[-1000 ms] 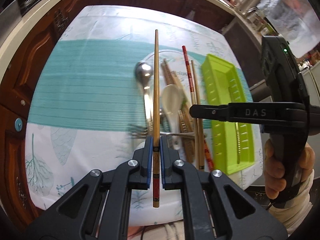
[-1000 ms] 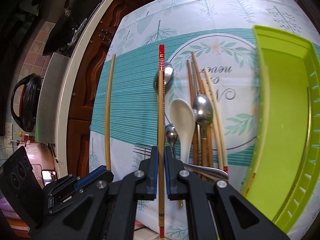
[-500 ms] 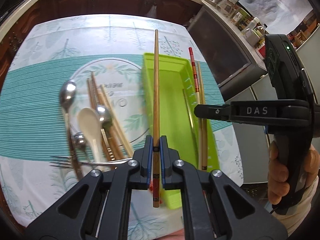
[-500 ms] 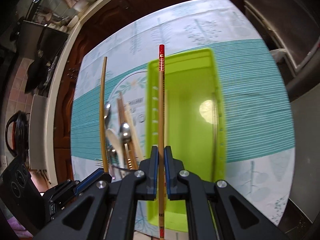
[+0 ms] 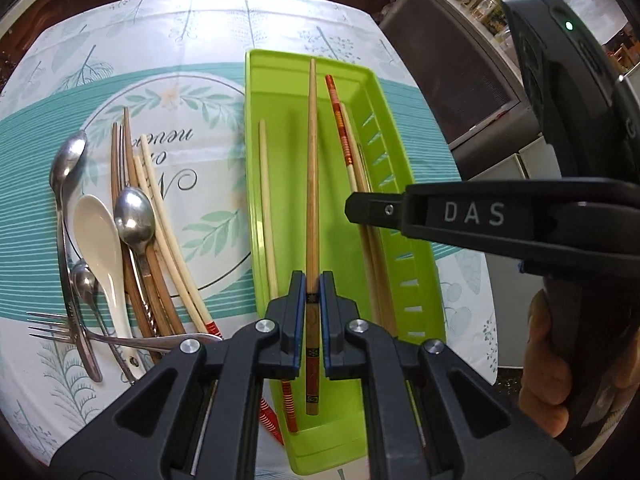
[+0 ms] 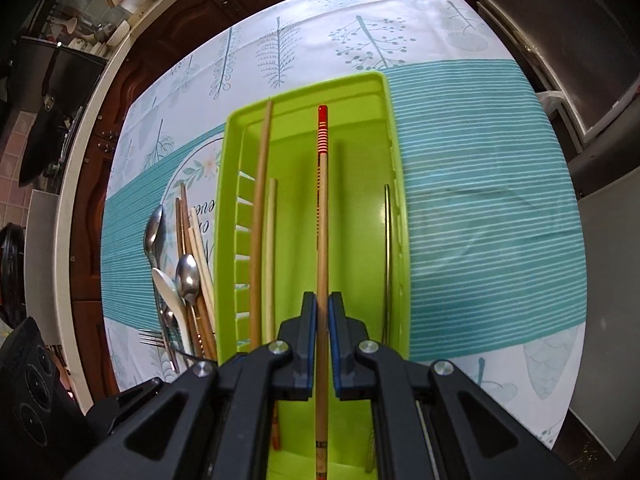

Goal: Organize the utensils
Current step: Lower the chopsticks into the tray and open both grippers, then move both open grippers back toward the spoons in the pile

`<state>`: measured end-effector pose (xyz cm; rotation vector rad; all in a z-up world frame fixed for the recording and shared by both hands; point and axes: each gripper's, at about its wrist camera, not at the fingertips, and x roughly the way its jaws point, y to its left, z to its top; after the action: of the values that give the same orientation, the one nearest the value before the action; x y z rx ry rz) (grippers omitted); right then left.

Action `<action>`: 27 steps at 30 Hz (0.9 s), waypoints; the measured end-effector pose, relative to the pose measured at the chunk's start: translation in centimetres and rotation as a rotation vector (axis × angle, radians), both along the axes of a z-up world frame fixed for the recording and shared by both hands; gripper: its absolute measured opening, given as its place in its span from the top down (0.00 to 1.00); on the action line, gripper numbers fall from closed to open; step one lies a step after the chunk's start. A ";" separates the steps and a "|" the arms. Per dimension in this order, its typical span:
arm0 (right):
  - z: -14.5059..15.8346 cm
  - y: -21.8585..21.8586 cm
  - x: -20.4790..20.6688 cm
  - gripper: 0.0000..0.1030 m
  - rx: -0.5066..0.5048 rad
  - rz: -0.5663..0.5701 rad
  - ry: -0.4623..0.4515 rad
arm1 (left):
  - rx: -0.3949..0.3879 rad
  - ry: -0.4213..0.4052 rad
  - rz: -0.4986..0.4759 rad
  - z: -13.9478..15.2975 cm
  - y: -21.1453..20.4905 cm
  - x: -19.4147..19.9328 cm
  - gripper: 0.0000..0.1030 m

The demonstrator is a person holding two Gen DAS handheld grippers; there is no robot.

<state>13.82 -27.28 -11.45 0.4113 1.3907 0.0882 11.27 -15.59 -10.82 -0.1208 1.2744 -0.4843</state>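
Left wrist view: the left gripper (image 5: 312, 300) has its fingers closed on a brown chopstick (image 5: 312, 184) that runs up the middle of the frame over the green tray (image 5: 416, 184). A pale chopstick (image 5: 267, 208) lies in the tray. Spoons (image 5: 134, 216), a fork (image 5: 52, 326) and more chopsticks lie on the table (image 5: 120, 40) at left. The right gripper crosses from the right.

Right wrist view: the right gripper (image 6: 322, 320) has its fingers closed on a red-tipped chopstick (image 6: 322, 184), centred over the tray.
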 end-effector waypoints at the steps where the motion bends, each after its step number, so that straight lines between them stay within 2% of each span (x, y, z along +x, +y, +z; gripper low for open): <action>1: -0.1 0.1 0.1 0.95 -0.008 0.008 0.001 | 0.002 0.005 -0.003 -0.1 -0.1 0.0 0.95; 10: -0.4 -0.3 -0.2 0.93 -0.024 -0.027 -0.007 | 0.029 -0.002 -0.044 0.7 0.5 -1.0 0.95; 13: 0.1 -0.3 -0.8 0.93 -0.029 -0.028 -0.022 | 0.030 0.000 -0.038 1.0 1.2 -1.3 0.89; 16: 0.8 0.0 -1.5 0.93 -0.031 -0.026 -0.039 | 0.021 -0.004 -0.043 1.6 2.1 -1.9 0.89; 18: 1.1 0.3 -1.9 0.93 -0.026 -0.024 -0.047 | 0.036 -0.013 -0.041 2.1 2.4 -2.1 0.83; 19: 1.2 0.4 -2.1 0.93 -0.024 -0.022 -0.051 | 0.044 -0.026 -0.033 2.4 2.7 -2.2 0.72; 21: 1.5 0.8 -2.5 0.93 -0.029 -0.021 -0.058 | 0.042 -0.046 -0.019 2.9 3.0 -2.4 0.60; 27: 1.9 2.0 -3.9 0.93 -0.026 -0.012 -0.067 | 0.057 -0.078 0.021 4.0 4.9 -2.8 0.59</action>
<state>9.95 -25.24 -9.59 0.3915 1.3223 0.0738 8.50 -10.67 -6.79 -0.0666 1.2083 -0.4308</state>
